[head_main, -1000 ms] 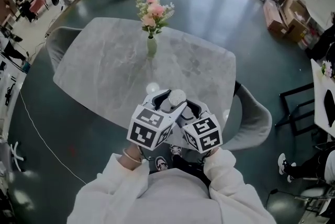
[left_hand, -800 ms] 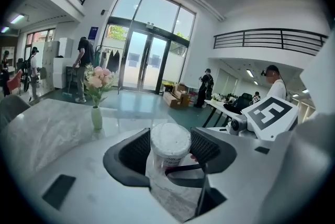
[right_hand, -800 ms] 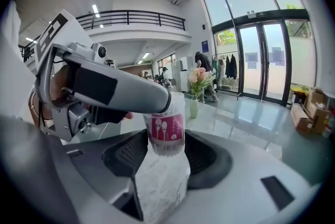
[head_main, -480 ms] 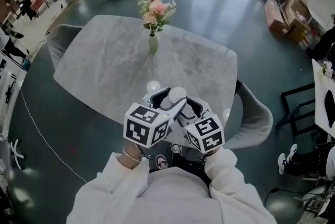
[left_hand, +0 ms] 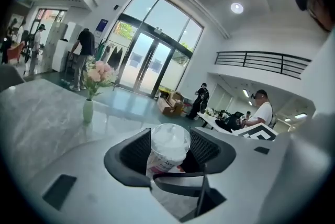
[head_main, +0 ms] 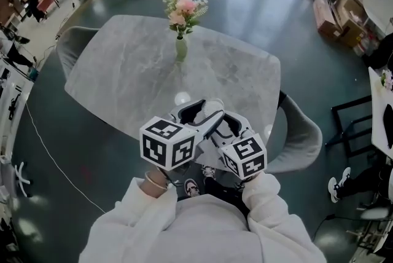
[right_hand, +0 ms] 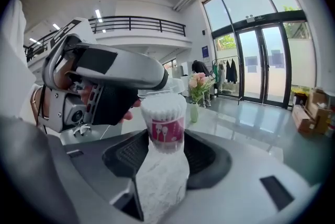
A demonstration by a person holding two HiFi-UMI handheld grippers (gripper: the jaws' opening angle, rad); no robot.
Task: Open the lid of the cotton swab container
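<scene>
The cotton swab container (right_hand: pixel 166 126) is a small clear tub with a pink label, packed with white swabs. It is held upright in the air between both grippers, over the near edge of the table. My right gripper (right_hand: pixel 165 152) is shut on its lower body. My left gripper (right_hand: pixel 152 89) comes in from the left and is shut on the clear lid (right_hand: pixel 157 94) at the top. I cannot tell whether the lid has lifted off the rim. In the left gripper view the lid (left_hand: pixel 169 139) sits between the black pads (left_hand: pixel 133 155). From the head view the container (head_main: pixel 209 110) shows just beyond both marker cubes.
A grey marble table (head_main: pixel 135 71) carries a pale green vase of pink flowers (head_main: pixel 181 40) at its far side. Grey chairs (head_main: pixel 301 139) stand at the table's right and left. People stand in the background.
The left gripper has tilted and drawn a little down and left, its marker cube turning more toward the camera. The right gripper and container stayed nearly in place.
</scene>
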